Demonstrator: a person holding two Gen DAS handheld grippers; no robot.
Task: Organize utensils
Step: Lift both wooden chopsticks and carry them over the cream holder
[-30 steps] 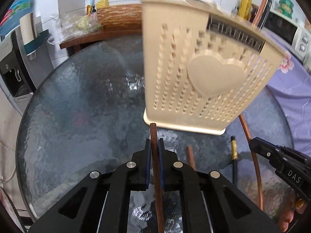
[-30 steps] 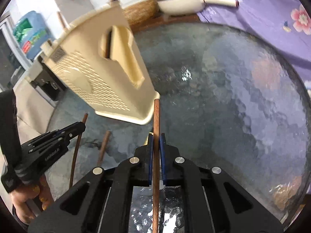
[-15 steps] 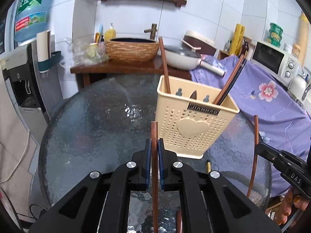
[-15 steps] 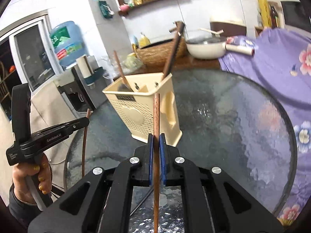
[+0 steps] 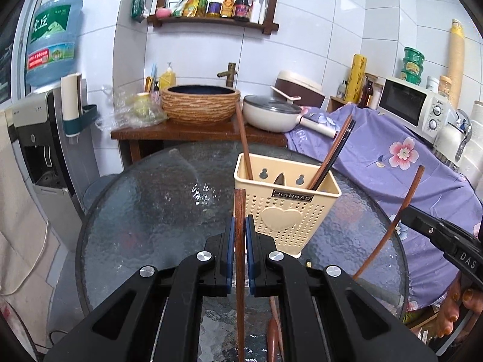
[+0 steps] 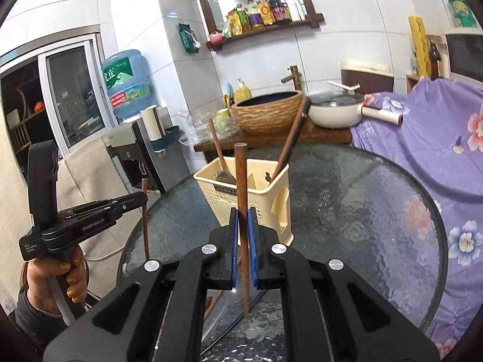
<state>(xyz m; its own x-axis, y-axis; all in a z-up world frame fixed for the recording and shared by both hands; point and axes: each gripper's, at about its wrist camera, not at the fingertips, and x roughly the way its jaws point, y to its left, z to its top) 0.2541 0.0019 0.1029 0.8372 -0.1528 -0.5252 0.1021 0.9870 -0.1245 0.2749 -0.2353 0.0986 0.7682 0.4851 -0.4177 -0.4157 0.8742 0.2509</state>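
left hand-held gripper point(image 5: 238, 235): jaws are pressed together on a brown wooden chopstick point(image 5: 240, 271), which is clamped between the blue pads point(image 5: 231, 250) and pokes out past the tips, roughly along the fingers

right hand-held gripper point(image 6: 242, 226): same deal, pinched tight on a second wooden chopstick point(image 6: 242, 199), whose blunt end sticks up ahead of the jaws

both from the other side: each gripper can be seen in the other's view, held off to the side by a hand point(image 6: 54, 277) with painted nails, stick nipped at the very tip

utensil holder point(image 5: 286, 208): cream, perforated, heart on the front; it's stood upright just ahead of both grippers, a touch right of the left one's stick

already in the holder: a wooden handle point(image 5: 244, 144) leaned in the near-left compartment, a couple of darker handles point(image 5: 332, 157) slanted out of the right one

bench point(image 5: 151, 211): round, dark textured glass, carrying the holder; another reddish utensil point(image 5: 274, 331) is lying on it right under the left gripper, half hidden

further out: woven basin point(image 5: 199, 104) and white pan point(image 5: 271, 117) on a wooden counter, purple flowered cloth point(image 5: 392, 157) to the right
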